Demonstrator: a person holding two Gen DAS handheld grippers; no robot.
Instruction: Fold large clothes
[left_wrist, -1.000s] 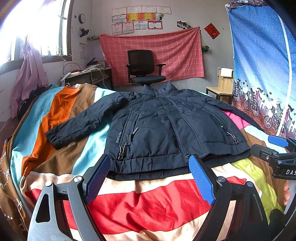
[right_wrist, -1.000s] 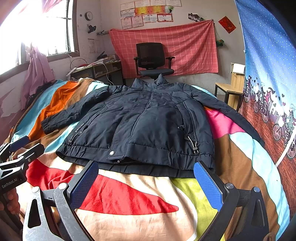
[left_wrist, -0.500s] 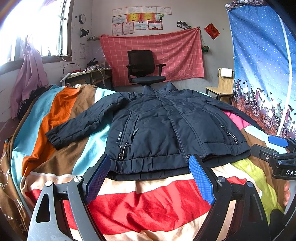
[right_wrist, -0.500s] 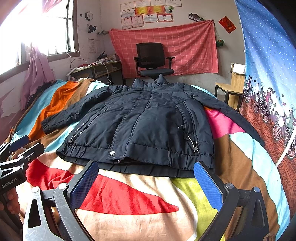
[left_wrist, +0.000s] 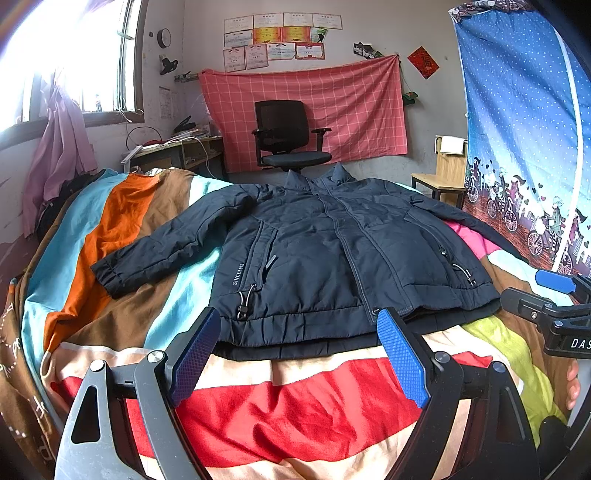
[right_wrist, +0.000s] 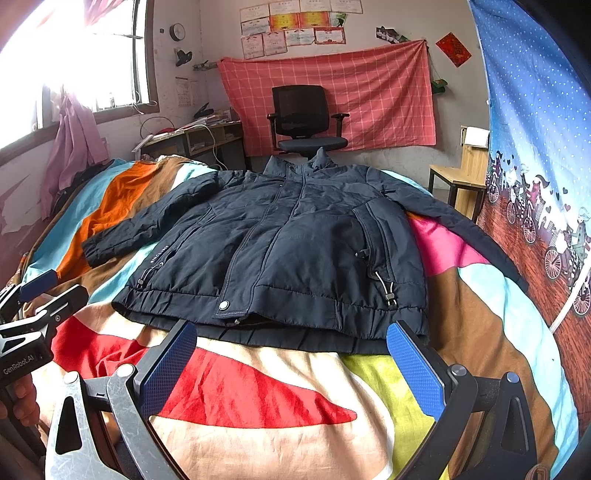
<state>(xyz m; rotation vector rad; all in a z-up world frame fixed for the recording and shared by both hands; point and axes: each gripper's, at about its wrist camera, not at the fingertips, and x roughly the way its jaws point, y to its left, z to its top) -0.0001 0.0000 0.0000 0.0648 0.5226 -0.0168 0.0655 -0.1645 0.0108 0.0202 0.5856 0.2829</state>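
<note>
- At the left of both frames I saw the jacket's (left_wrist: 332, 254) one sleeve (left_wrist: 166, 247) stretched out flat over the orange and brown stripes of the blanket (left_wrist: 295, 398), cuff toward the lower left; it had not been folded in.
- In the middle of the left wrist frame my left gripper (left_wrist: 299, 354) stood with its blue pads wide apart and nothing between them, short of the hem (left_wrist: 295, 321), not touching it.
- The jacket lay face up in the centre of each frame, zipped, collar toward the chair (left_wrist: 288, 136) at upper centre, hem nearest me. No fold showed anywhere on it.
- In the right wrist frame my right gripper (right_wrist: 291, 363) was likewise spread, empty, just short of the hem at lower centre.
- At the right, the other sleeve (right_wrist: 465, 229) ran out along the pink stripe toward the blue curtain (right_wrist: 535, 147); its cuff I could not see.
- My reading: the spreading was done and the folding itself had not begun. Both sleeves and the body were left to fold.
</note>
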